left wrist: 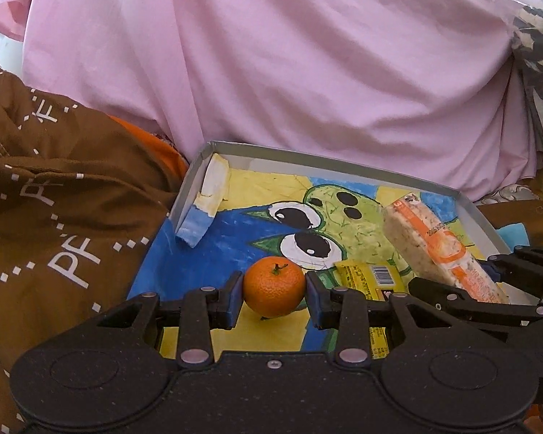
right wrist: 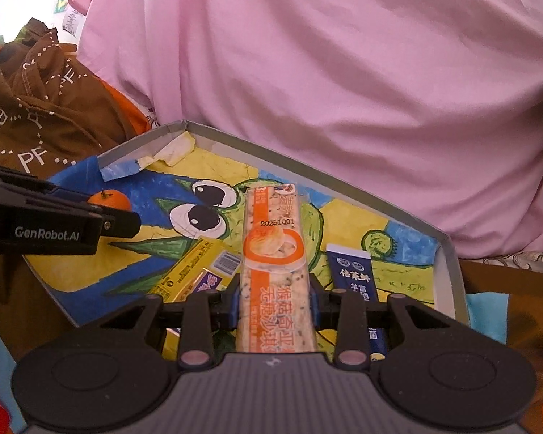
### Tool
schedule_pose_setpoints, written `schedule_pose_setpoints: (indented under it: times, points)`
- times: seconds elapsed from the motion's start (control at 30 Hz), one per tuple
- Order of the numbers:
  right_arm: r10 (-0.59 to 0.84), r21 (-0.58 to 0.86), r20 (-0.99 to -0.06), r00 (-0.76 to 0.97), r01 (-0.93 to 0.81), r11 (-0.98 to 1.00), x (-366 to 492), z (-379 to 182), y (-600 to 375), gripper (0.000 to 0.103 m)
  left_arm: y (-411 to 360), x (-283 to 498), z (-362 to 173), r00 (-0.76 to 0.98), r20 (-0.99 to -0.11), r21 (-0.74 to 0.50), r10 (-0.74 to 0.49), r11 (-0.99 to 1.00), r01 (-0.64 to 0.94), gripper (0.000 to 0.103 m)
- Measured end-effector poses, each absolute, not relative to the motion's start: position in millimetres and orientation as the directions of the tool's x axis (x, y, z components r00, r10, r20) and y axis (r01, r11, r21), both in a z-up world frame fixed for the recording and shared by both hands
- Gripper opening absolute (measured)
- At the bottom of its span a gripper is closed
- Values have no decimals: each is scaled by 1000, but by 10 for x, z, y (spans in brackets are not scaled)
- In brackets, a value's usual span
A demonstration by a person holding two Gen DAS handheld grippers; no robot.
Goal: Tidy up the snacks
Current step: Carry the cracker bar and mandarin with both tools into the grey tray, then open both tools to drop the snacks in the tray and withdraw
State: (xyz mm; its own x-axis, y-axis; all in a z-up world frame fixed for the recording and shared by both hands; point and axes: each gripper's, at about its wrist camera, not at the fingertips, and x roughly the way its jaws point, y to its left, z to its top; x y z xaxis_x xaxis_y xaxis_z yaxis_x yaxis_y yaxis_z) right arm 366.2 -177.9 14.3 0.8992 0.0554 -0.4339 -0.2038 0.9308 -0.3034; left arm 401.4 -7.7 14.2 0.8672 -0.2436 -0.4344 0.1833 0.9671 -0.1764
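Pink sheet fills the background beside brown printed fabric.

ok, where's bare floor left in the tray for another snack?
Free: the tray floor's far-left blue and yellow area, between the peeling paper flap and the mandarin; also the far-right corner beyond the blue packet. Crowded: near centre, where the yellow packet, long orange bar and blue packet lie side by side, tongs over them.

"GenRobot.AI" on left tongs; "20251001" on snack bar wrapper; "PF" on brown cloth.
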Motion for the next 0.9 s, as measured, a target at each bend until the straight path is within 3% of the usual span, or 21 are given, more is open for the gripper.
schedule_pose_setpoints:
  times: [0.47,0.63,0.9]
  points:
    - [77,-210,-477,876,-199,957,3767,146,-1885,38,-91,4042,130,855,-449,-186,-262,963,197,38]
    - [85,-195,-464,882,-195,961,3737,235,-1932,52,-81,3980,205,869,-419,-208,-263,960,190,61]
    - [78,-169,-403,912,-158,973,3524,491,-2018,75,-32,3729,459,906,-354,-223,-230,962,157,87]
